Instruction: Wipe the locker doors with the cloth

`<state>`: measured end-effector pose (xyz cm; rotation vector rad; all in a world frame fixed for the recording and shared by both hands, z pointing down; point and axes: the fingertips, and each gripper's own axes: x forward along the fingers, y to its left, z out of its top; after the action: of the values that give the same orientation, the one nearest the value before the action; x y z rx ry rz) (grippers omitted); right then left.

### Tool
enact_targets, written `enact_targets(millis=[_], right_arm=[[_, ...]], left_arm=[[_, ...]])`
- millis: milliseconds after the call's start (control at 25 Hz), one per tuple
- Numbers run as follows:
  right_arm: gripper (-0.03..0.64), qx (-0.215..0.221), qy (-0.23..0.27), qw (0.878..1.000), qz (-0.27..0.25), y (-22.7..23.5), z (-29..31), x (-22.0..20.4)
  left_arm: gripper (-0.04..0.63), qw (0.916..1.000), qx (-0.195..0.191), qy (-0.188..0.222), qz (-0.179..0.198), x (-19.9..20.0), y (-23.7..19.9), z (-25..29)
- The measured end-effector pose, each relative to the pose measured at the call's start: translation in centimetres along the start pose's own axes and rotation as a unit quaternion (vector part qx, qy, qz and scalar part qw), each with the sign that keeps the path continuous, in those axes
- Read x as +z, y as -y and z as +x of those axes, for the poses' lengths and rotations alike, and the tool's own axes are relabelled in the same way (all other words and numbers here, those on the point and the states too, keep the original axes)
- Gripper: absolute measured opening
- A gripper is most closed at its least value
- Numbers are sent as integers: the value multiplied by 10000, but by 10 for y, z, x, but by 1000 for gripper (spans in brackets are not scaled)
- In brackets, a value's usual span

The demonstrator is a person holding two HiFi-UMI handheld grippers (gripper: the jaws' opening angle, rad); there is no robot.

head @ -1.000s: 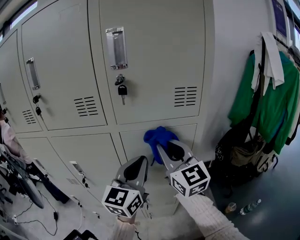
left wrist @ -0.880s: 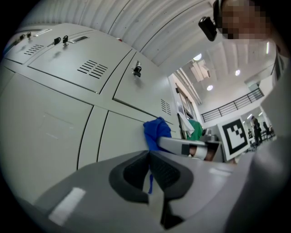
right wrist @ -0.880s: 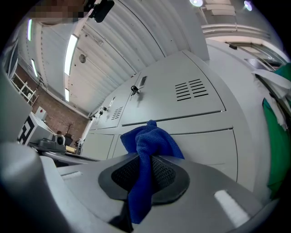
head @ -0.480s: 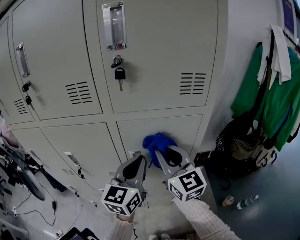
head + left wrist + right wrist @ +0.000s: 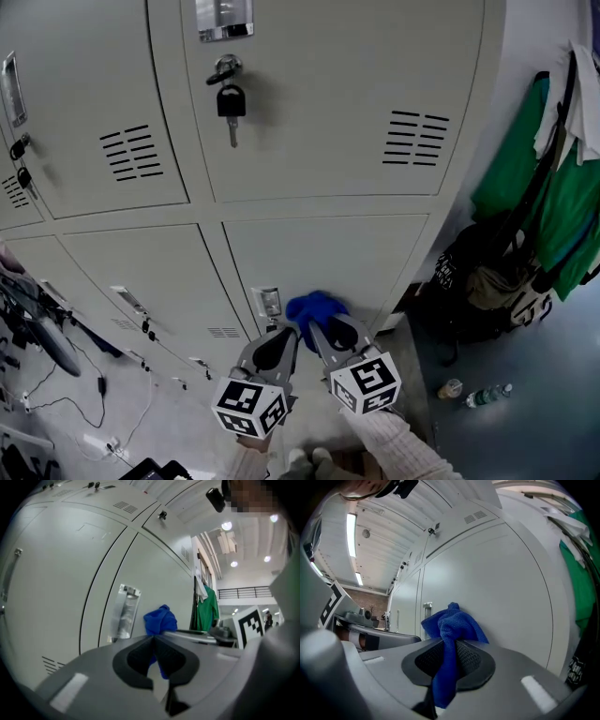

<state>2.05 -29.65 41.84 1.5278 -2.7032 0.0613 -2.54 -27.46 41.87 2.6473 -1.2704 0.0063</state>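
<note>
A blue cloth (image 5: 313,307) is bunched against the lower right locker door (image 5: 347,258), just right of that door's metal handle (image 5: 269,302). My right gripper (image 5: 317,323) is shut on the blue cloth (image 5: 451,629), whose tail hangs down between the jaws. My left gripper (image 5: 285,331) sits close beside it on the left, jaws shut with nothing between them (image 5: 153,639). In the left gripper view the cloth (image 5: 160,619) shows beyond the jaws, next to the handle (image 5: 123,612).
The upper locker door (image 5: 319,94) has a padlock with key (image 5: 230,100) and vent slots (image 5: 417,138). Green clothing (image 5: 544,202) and dark bags (image 5: 487,281) hang at the right. A bottle (image 5: 486,396) lies on the floor. Cables (image 5: 56,394) lie at the left.
Both grippers and the cloth have moved down the lockers, from the top edge of the lower right door toward its handle. The view has tilted downward with them.
</note>
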Motion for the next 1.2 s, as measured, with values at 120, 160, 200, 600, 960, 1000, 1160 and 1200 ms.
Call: enact_targets(millis=[120,160,200,600,960,1000,1160,1200], right_arm=[[57,30,-230,9996,136,-1,3,-26],[57,42,-282,9995,169,-1,4,-32],[57,53,-324,9993,193,-1,5,-37],[57,14,-760,9954,587,1,11,-97],[57,27,-953,9929,712,1,10,-110],[57,36,-935,9930,720,0,9,-108],[57,-15,-701,9955,632,5,2,-85],[57,-54,-597,9964,592,8,-2,-75]], left_arm=[[6,9997,33,-195,-118,-23,-2,2],[8,9996,38,-250,-142,-29,-3,3],[6,9994,39,-303,-162,-35,-3,5],[8,9959,133,-793,-417,-93,-11,16],[6,9956,159,-776,-495,-100,-6,15],[6,9959,154,-753,-484,-97,-5,15],[6,9972,137,-624,-393,-82,-4,15],[6,9977,125,-564,-361,-75,-2,16]])
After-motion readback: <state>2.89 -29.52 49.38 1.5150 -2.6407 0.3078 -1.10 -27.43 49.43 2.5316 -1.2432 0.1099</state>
